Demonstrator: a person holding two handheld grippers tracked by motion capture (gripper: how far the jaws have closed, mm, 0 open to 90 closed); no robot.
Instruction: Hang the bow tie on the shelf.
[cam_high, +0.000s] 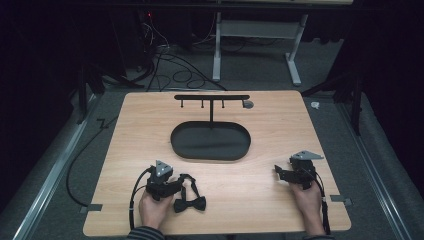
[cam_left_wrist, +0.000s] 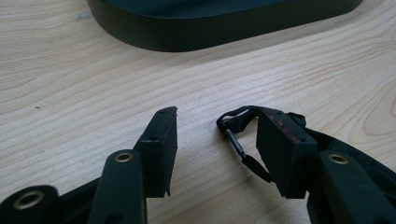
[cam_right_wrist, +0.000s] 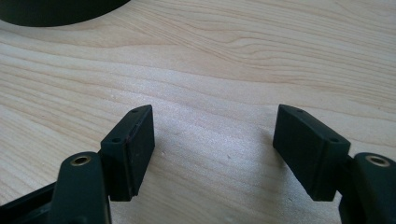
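On the wooden tabletop (cam_high: 250, 185), a black bow tie (cam_high: 189, 203) lies at about 7 o'clock from the oval black tray (cam_high: 210, 141), its strap (cam_left_wrist: 238, 122) looping beside the left gripper (cam_high: 172, 185). That gripper's fingers (cam_left_wrist: 161, 140) are spread with nothing between them (the strap touches the outer side of one). At 4 o'clock, the right gripper (cam_high: 280, 172) rests with fingers (cam_right_wrist: 133, 144) wide apart over bare wood.

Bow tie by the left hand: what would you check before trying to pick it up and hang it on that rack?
1. Left hand-held gripper open: ok.
2. Bow tie strap between the jaws: not ok, it lies beside the right jaw.
3. Right hand-held gripper open, nothing in it: ok.
4. Rack upright in its tray: ok.
5. Rack pegs free: cannot tell.
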